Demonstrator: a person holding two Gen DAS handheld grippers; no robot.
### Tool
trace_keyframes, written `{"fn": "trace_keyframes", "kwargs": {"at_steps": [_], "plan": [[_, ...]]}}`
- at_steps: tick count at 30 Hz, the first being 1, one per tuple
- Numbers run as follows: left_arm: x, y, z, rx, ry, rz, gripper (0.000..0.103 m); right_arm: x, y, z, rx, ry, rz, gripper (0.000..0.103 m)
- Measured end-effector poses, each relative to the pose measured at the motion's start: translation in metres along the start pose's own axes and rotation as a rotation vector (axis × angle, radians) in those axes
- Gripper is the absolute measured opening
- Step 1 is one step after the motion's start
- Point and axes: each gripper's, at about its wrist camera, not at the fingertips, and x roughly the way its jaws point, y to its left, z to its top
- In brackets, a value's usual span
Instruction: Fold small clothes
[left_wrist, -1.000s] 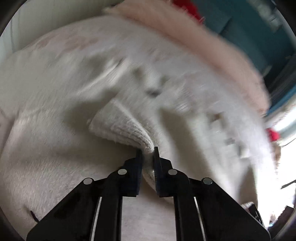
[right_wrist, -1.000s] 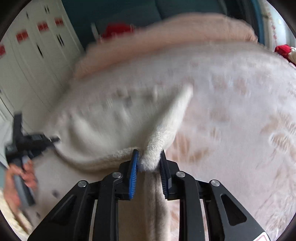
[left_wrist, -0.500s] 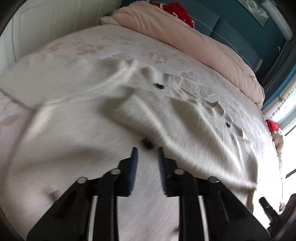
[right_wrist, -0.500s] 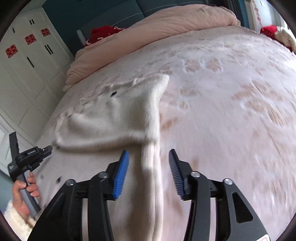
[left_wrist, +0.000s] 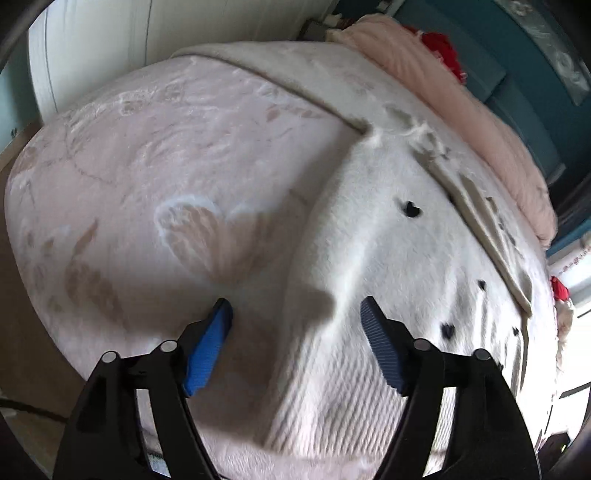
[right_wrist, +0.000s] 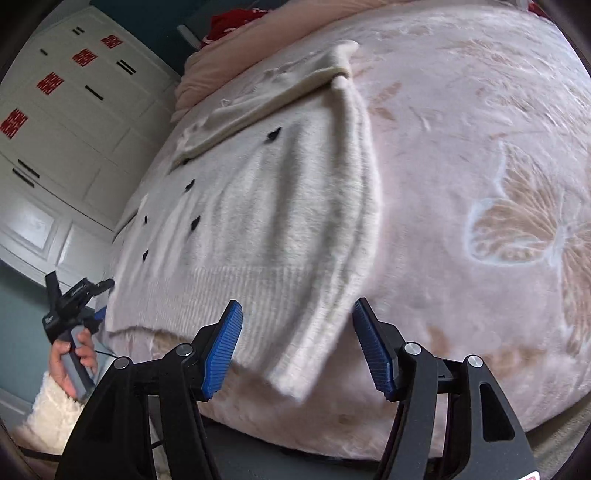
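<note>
Both grippers, left (left_wrist: 295, 332) and right (right_wrist: 297, 339), hover with jaws opening and gripping nothing over the hem of the cream sweater (right_wrist: 258, 206) spread flat on the bed (right_wrist: 461, 147), while only the right view shows a hand (right_wrist: 72, 356) beside the sweater's left edge.

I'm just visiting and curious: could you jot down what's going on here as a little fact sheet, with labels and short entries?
Place: a bed with a pink butterfly-patterned cover
Garment: cream knit sweater with small black dots, lying flat
Sleeve: right sleeve lies along the body's edge
Left gripper: jaws opening, holding nothing
Right gripper: jaws opening, above the sleeve cuff, not pinching it
Person: a hand holds the left tool
</note>
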Motion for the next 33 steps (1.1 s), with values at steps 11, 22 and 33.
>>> {"fn": "trace_keyframes", "kwargs": {"at_steps": [11,22,33], "plan": [[-0.015,-0.05,-0.014,0.164,0.047,-0.035,0.011,-0.031,0.008,0.029,-0.041,-0.122,-0.032,0.008],[-0.033,-0.052,-0.087,0.269,0.183,0.013,0.012,-0.064,-0.041,-0.037,-0.072,0.083,-0.222,0.009],[-0.075,-0.096,-0.029,0.297,-0.069,-0.02,0.04,-0.06,-0.009,0.105,-0.126,-0.198,-0.204,0.056]]}}
